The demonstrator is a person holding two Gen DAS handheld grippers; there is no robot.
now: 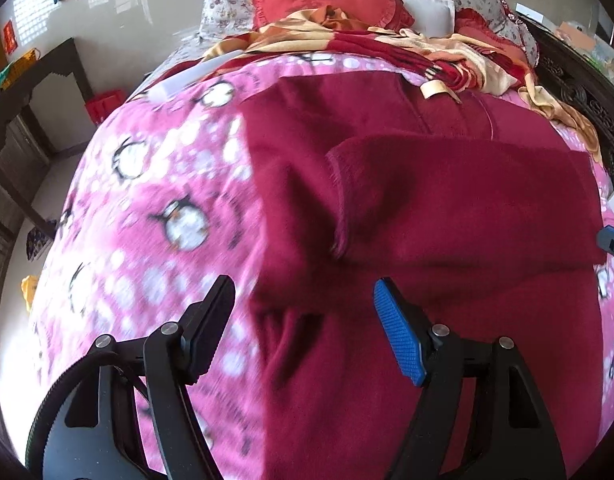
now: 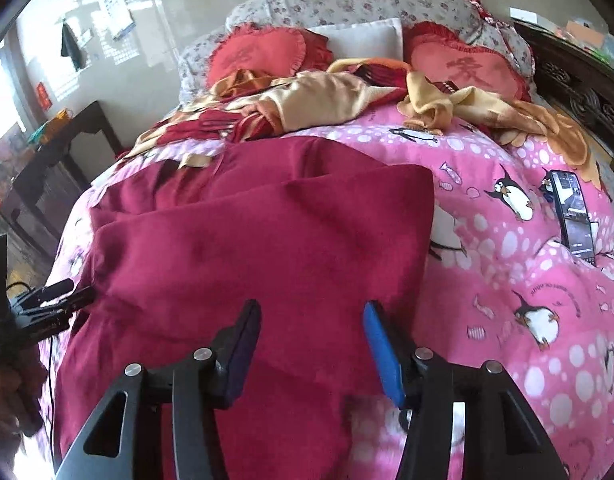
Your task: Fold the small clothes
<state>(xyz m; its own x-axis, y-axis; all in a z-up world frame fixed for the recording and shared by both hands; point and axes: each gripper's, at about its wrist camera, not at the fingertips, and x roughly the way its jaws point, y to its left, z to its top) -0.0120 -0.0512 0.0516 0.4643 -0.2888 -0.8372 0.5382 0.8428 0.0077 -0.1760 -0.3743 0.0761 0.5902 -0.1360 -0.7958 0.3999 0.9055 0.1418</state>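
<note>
- We saw a dark red garment [image 1: 407,200] lying spread on a pink penguin-print blanket [image 1: 155,208] that covered the bed; in the right wrist view the same garment [image 2: 247,248] filled the middle and left of the blanket [image 2: 507,240].
- One part of the garment was folded across the rest, its hemmed edge [image 1: 337,200] running down the middle of the left wrist view.
- Our left gripper [image 1: 303,332] hung over the near left edge of the garment with its jaws spread wide and nothing pinched between them; the cloth lay beneath, not gripped.
- Our right gripper [image 2: 311,344] stood over the near part of the garment, jaws parted, with no fabric caught between the pads.
- The left gripper [image 2: 55,300] also showed at the left edge of the right wrist view, beside the garment's left border, with a hand [image 2: 11,400] below it.
- A blue part of the right gripper [image 1: 613,240] peeked in at the right edge of the left wrist view.
- A phone [image 2: 573,216] lay on the blanket, well apart from the garment on the right.
- Toward the head of the bed we noted a rumpled red-and-cream blanket [image 2: 307,108], red heart-shaped cushions [image 2: 263,56] and a floral pillow [image 2: 347,0].
</note>
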